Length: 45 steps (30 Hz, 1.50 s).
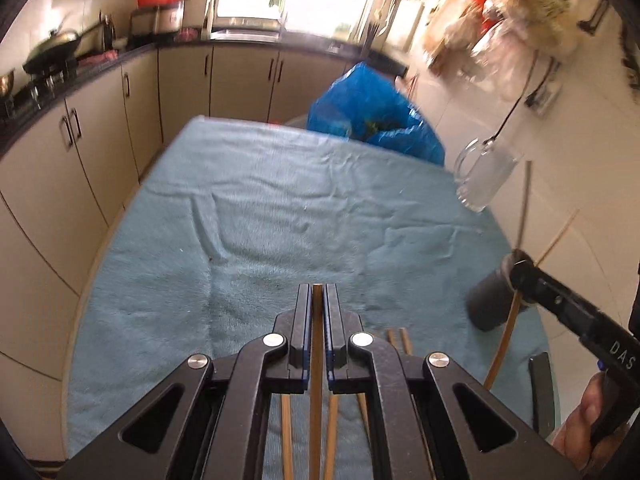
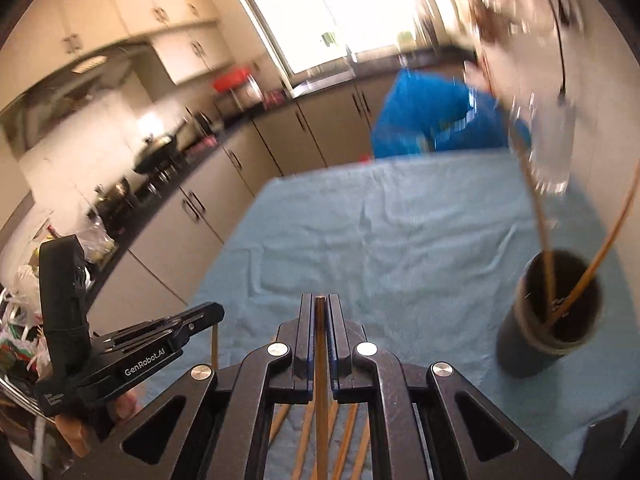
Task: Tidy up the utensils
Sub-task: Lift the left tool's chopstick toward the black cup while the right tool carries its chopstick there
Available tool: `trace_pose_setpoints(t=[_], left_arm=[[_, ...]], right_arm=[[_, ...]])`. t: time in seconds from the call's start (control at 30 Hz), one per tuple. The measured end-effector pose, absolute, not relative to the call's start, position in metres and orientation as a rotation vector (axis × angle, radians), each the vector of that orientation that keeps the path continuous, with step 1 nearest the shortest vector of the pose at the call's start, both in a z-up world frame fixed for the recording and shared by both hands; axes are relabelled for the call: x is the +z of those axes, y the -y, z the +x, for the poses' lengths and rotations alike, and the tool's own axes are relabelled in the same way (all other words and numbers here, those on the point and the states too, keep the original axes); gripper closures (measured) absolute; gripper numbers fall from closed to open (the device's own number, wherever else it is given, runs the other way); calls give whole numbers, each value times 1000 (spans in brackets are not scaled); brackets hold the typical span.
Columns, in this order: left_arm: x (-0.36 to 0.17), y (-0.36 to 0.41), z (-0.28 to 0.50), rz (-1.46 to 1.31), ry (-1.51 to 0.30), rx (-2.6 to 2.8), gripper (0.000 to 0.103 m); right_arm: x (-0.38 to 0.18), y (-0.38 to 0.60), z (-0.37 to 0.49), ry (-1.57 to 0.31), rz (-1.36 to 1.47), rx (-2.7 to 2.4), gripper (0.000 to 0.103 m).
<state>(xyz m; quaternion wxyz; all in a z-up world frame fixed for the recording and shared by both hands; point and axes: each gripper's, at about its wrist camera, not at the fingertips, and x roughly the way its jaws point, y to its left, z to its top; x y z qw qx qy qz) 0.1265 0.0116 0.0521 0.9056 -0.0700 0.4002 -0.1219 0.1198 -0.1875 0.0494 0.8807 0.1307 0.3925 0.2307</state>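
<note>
My left gripper (image 1: 317, 294) is shut on a wooden chopstick (image 1: 316, 360) and holds it above the blue towel (image 1: 280, 208). My right gripper (image 2: 320, 304) is shut on another wooden chopstick (image 2: 321, 360). A dark cylindrical holder (image 2: 556, 312) stands on the towel at the right with chopsticks (image 2: 592, 268) leaning in it; it also shows in the left wrist view (image 1: 494, 300). More chopsticks (image 2: 352, 432) lie on the towel under the grippers. The right gripper shows in the left wrist view (image 1: 524, 270) beside the holder.
A clear glass mug (image 1: 484, 176) stands at the towel's right edge. A blue plastic bag (image 1: 376, 112) sits at the far end. Kitchen cabinets (image 1: 100, 120) and a counter with a wok run along the left. The left gripper's body (image 2: 120, 360) is at lower left.
</note>
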Motion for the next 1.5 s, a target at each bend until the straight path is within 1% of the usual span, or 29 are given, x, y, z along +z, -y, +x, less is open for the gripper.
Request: trace_pose_setpoints(t=[0.2,0.53,0.9,1.5], left_arm=[[79,-13,79,-112,-701,-216,98],[101,-14,17,-108,-578,-163,98],[109,-16,-12,-111,-585,-146,98],[122,-11,-12,-131,-615,-178,98]], right_arm=[[77,199,69,-650,230,493,97],[86,219,17,-566,224,499,97],[97,226,-18,-496,178,523,97],[106,240,-19,-474,215,503,97]])
